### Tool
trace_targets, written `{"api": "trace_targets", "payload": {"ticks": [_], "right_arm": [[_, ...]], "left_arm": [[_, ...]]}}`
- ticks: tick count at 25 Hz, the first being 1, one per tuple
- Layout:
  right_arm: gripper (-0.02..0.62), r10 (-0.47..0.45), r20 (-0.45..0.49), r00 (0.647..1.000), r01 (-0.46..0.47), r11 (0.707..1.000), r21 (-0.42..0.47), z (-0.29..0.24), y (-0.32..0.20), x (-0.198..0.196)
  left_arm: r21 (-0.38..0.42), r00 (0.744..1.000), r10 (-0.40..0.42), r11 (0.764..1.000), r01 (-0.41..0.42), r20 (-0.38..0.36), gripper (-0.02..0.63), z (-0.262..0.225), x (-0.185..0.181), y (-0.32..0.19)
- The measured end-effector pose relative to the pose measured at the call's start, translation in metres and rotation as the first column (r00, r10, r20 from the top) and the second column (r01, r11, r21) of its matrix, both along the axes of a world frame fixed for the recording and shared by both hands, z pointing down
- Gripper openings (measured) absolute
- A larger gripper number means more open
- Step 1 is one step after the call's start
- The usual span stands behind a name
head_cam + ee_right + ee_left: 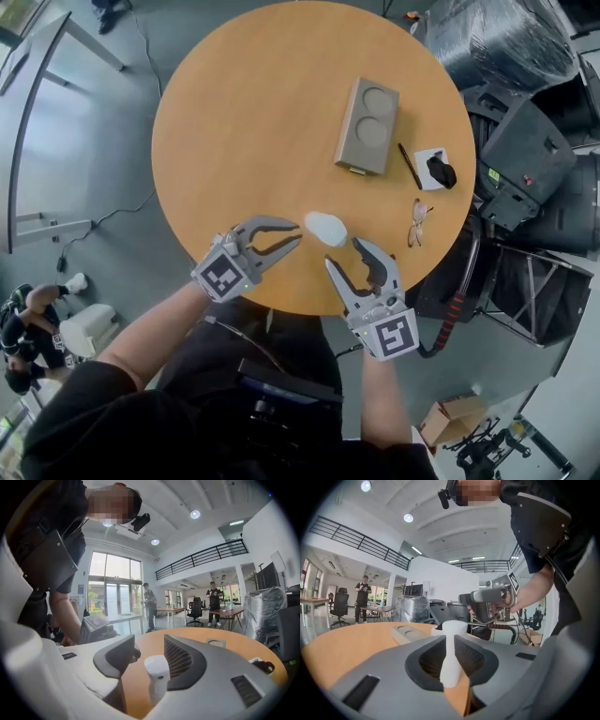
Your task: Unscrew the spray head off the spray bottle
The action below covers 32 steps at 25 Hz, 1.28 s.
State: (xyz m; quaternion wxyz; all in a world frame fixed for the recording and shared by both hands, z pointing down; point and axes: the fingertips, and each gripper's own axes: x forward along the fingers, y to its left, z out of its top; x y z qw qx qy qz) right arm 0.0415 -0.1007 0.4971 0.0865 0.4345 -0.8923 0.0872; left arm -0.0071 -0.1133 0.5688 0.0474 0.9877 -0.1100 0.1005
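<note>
A small white spray bottle (325, 228) stands on the round wooden table (244, 112) near its front edge, in one piece as far as I can see. My left gripper (300, 234) points at it from the left, jaws a narrow way apart, tips just short of the bottle. In the left gripper view the bottle (452, 653) shows through the gap of that gripper (449, 640). My right gripper (342, 251) stands open just in front of it. In the right gripper view the bottle's top (157, 674), with a small nozzle hole, sits between the spread jaws (149, 644) without being pressed.
Farther back on the table lie a grey-brown block with two round recesses (367, 127), a black pen (410, 166), a white card with a black thing on it (437, 169) and glasses (419, 222). Black wrapped equipment and chairs (525, 150) crowd the table's right side.
</note>
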Motion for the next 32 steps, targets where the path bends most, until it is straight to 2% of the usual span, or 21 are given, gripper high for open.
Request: {"api": "trace_targets", "payload": {"ticks": [4, 7, 10, 13, 22, 24, 28, 32], "right_arm": [[0.225, 0.000, 0.016, 1.000, 0.000, 1.000, 0.004, 0.031, -0.008, 0.010], [0.230, -0.015, 0.054, 0.998, 0.015, 1.000, -0.004, 0.054, -0.008, 0.011], [0.232, -0.041, 0.048, 0.998, 0.041, 0.999, 0.007, 0.075, -0.006, 0.008], [0.255, -0.049, 0.038, 0.998, 0.049, 0.999, 0.004, 0.096, -0.003, 0.009], [0.270, -0.045, 0.065, 0.997, 0.045, 0.999, 0.016, 0.120, -0.008, 0.013], [0.270, -0.051, 0.071, 0.996, 0.050, 0.999, 0.018, 0.121, -0.006, 0.013], [0.270, -0.056, 0.079, 0.995, 0.056, 0.998, 0.013, 0.124, -0.001, 0.015], [0.270, -0.058, 0.087, 0.994, 0.058, 0.998, 0.006, 0.124, 0.001, 0.017]], "left_arm": [[0.002, 0.998, -0.058, 0.998, 0.058, -0.001, 0.141, 0.049, 0.009, -0.011], [0.010, 0.998, -0.058, 0.998, 0.058, -0.002, 0.227, 0.083, 0.017, -0.006], [0.019, 0.998, -0.063, 0.998, 0.063, 0.008, 0.262, 0.112, 0.025, 0.000], [0.014, 0.997, -0.077, 0.997, 0.077, 0.006, 0.330, 0.135, 0.030, 0.004], [0.031, 0.995, -0.087, 0.996, 0.085, 0.053, 0.341, 0.175, 0.052, 0.000], [0.034, 0.995, -0.080, 0.996, 0.079, 0.053, 0.341, 0.178, 0.058, 0.001], [0.021, 0.990, -0.087, 0.996, 0.085, 0.111, 0.337, 0.184, 0.065, 0.001], [0.015, 0.989, -0.089, 0.996, 0.088, 0.114, 0.319, 0.185, 0.075, -0.004]]}}
